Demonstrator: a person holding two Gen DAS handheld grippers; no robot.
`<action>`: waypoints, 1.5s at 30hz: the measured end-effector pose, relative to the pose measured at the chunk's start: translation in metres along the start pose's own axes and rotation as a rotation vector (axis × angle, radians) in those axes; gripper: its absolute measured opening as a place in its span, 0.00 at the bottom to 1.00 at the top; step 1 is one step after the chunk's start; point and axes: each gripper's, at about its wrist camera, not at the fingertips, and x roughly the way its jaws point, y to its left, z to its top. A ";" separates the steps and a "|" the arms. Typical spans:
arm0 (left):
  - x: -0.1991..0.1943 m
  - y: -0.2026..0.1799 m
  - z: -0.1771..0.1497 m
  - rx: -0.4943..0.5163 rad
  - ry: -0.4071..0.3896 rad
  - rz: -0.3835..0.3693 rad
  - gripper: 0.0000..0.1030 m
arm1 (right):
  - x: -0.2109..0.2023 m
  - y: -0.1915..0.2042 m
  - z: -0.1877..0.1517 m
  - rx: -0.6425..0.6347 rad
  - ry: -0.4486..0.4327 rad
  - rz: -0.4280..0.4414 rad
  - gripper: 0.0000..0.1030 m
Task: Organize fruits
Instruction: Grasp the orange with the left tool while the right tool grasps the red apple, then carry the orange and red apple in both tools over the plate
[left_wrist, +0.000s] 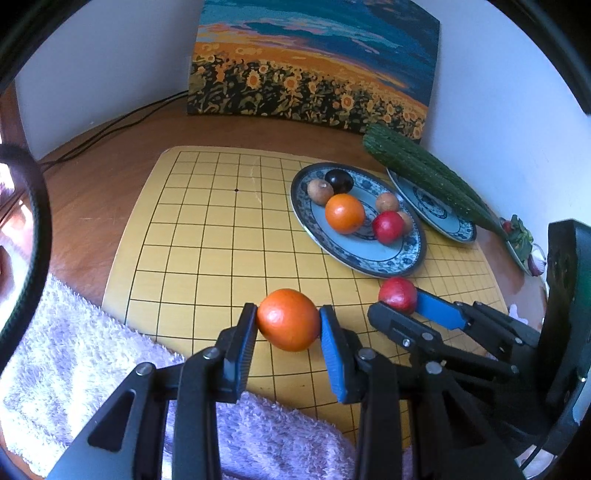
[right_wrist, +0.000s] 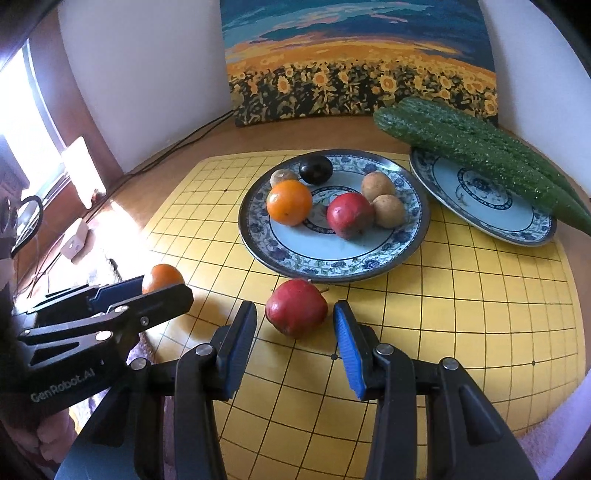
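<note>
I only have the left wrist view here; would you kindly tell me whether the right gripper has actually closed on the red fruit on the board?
Observer: Not yet. The right gripper is open, with a gap between each pad and the red fruit.
Operator: Thank you. Is the fruit resting on the board?
Observer: Yes, it sits on the yellow board, just in front of the near plate.
Operator: And is that a single cucumber on the far plate?
Observer: No, two cucumbers lie side by side across the far plate.
</note>
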 end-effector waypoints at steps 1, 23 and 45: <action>0.000 0.000 0.000 0.001 0.000 0.000 0.34 | 0.000 0.000 0.000 0.001 0.000 -0.001 0.34; -0.001 -0.036 0.016 0.078 -0.030 -0.024 0.34 | -0.033 -0.026 0.001 0.032 -0.067 0.008 0.33; 0.038 -0.044 0.048 0.105 -0.020 -0.013 0.34 | -0.011 -0.050 0.032 0.008 -0.071 -0.029 0.33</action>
